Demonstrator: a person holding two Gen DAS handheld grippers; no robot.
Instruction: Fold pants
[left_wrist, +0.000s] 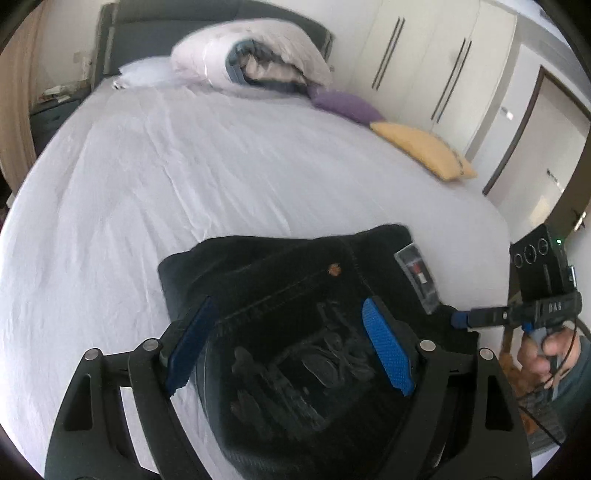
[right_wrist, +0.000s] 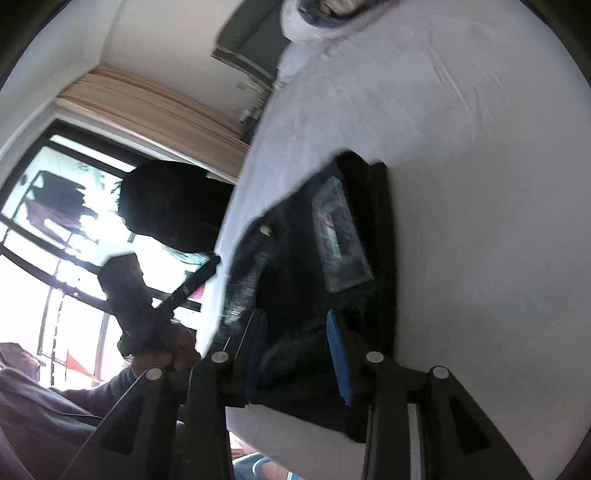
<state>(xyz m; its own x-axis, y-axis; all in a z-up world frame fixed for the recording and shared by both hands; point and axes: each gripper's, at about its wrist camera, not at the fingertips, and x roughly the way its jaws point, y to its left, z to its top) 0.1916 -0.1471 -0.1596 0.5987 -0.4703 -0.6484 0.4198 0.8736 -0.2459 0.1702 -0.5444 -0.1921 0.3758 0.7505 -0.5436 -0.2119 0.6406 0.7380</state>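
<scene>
Dark denim pants (left_wrist: 295, 295), already doubled into a compact bundle with the waistband, a copper rivet (left_wrist: 334, 269) and a clear-sleeved tag (left_wrist: 415, 277) facing up, lie at the near edge of a bed covered in a wrinkled white sheet (left_wrist: 184, 177). The left gripper (left_wrist: 288, 343) hovers over the bundle with its blue-padded jaws spread wide, the pads apart from the cloth on either side, placed, it seems, to press or take the next layer rather than to hold it. The right gripper (right_wrist: 299, 358) comes in low from the side of the bed, jaws partly closed around a thick fold of the dark fabric; motion blur leaves it unclear whether the pads actually pinch the cloth. In the left wrist view, that tool's black body and the hand (left_wrist: 546, 354) working its trigger show just past the mattress edge. The bundle sits close to the person, probably so both tools can reach it without stretching. Farther up the bed rest a rolled pale duvet (left_wrist: 251, 59), a purple cushion (left_wrist: 347, 105) and a yellow cushion (left_wrist: 424, 151). White wardrobe doors (left_wrist: 424, 66) line one wall; a bright window (right_wrist: 66, 236) with beige curtains fills the other.
</scene>
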